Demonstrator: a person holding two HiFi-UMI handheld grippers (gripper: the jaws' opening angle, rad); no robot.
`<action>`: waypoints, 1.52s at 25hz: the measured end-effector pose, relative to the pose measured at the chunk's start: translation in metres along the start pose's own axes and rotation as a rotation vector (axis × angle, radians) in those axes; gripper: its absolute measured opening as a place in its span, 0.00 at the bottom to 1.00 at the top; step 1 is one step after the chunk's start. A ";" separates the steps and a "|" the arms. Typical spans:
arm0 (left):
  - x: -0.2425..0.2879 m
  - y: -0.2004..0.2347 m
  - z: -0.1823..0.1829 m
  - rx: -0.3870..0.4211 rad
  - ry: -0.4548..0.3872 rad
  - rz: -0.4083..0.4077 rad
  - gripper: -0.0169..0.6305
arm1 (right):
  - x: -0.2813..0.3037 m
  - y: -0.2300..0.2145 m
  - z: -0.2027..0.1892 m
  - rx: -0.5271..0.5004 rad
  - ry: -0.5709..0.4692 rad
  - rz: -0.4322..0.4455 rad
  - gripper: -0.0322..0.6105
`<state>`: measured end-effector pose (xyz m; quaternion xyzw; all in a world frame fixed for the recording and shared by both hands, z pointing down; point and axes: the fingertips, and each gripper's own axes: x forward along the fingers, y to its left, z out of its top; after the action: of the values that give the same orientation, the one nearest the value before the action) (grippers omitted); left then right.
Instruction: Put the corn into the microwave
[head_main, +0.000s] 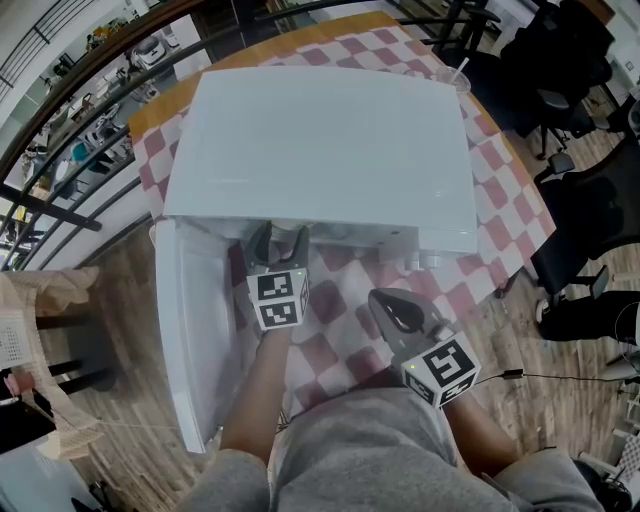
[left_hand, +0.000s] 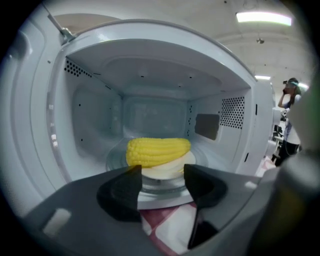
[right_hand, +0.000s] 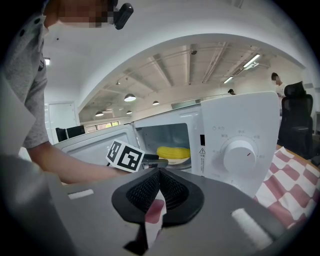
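Corn (left_hand: 158, 151) lies in microwave (left_hand: 150, 65), apparently on plate (left_hand: 176, 168); left gripper (left_hand: 162, 173) fingers apart, empty; right gripper (right_hand: 160, 174) closed.

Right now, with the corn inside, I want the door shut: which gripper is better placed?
Probably left. The left gripper is at the mouth of the microwave beside the open door, jaws apart and empty; the right gripper sits farther back, shut.
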<state>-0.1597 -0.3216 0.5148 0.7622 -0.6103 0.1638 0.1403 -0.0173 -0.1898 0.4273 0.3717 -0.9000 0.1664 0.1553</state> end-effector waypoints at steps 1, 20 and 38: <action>0.002 -0.001 0.002 0.007 0.000 -0.002 0.42 | 0.000 0.000 0.000 0.000 0.000 0.001 0.05; -0.083 -0.050 0.007 0.021 -0.061 -0.033 0.04 | -0.066 -0.015 0.006 -0.032 -0.067 -0.164 0.05; -0.228 -0.159 0.020 0.068 -0.109 -0.228 0.04 | -0.164 -0.019 -0.009 -0.010 -0.106 -0.224 0.05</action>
<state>-0.0491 -0.0935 0.3986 0.8388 -0.5205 0.1257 0.0990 0.1085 -0.0979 0.3725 0.4775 -0.8606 0.1234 0.1271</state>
